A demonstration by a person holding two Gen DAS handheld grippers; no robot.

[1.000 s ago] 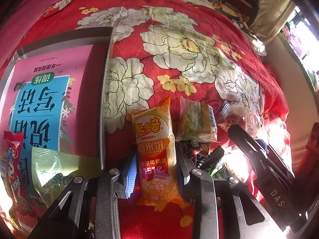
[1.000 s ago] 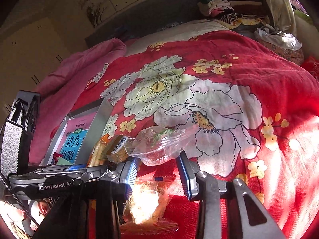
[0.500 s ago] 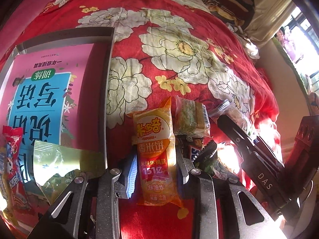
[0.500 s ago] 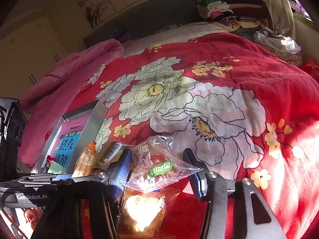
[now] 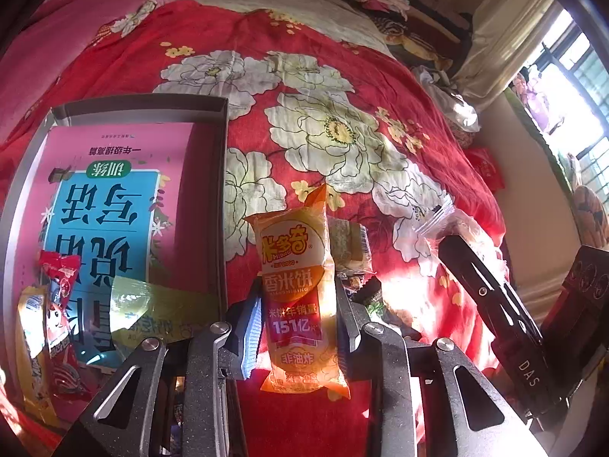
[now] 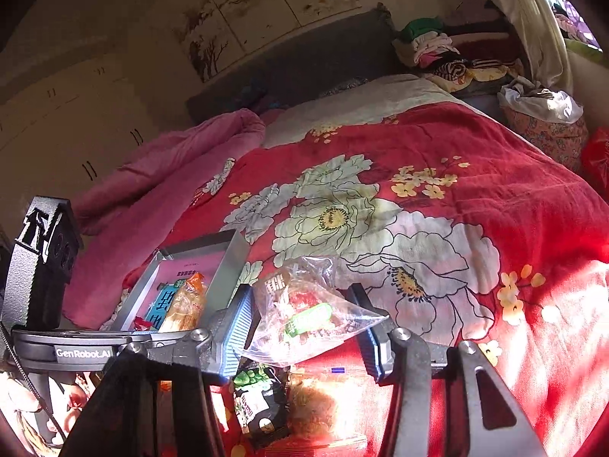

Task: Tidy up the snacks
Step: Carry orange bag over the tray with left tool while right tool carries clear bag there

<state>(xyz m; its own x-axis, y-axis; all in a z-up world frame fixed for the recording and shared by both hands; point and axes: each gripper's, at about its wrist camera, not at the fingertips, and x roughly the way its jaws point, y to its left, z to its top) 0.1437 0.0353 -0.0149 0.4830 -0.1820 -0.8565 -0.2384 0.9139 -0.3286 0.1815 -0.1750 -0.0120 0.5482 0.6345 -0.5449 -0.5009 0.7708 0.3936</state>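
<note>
Tray (image 5: 224,190): a grey open box is lying at the left on the bed, lined with a pink booklet; a red packet (image 5: 59,304) and a yellow-green packet (image 5: 160,308) are already lying inside.
Left gripper (image 5: 298,327): an orange rice-cracker packet (image 5: 295,266) is being pinched upright between its pads, lifted clear of the quilt.
Right gripper (image 6: 304,323): a clear crinkly bag (image 6: 304,312) is being clamped between the pads; its contents are possibly red sweets, as glare is blurring them.
Step in hand: both packets are being carried; each should be kept level, swung over the tray wall, and let go low so nothing is being tipped out.
Remaining pile: a dark packet (image 6: 257,403) and other wrappers are waiting below the right gripper.
Surface: a red floral quilt (image 5: 342,133), soft and uneven, is being lit by strong sun.
Room: folded clothes, a curtain and a window are showing at the right.
</note>
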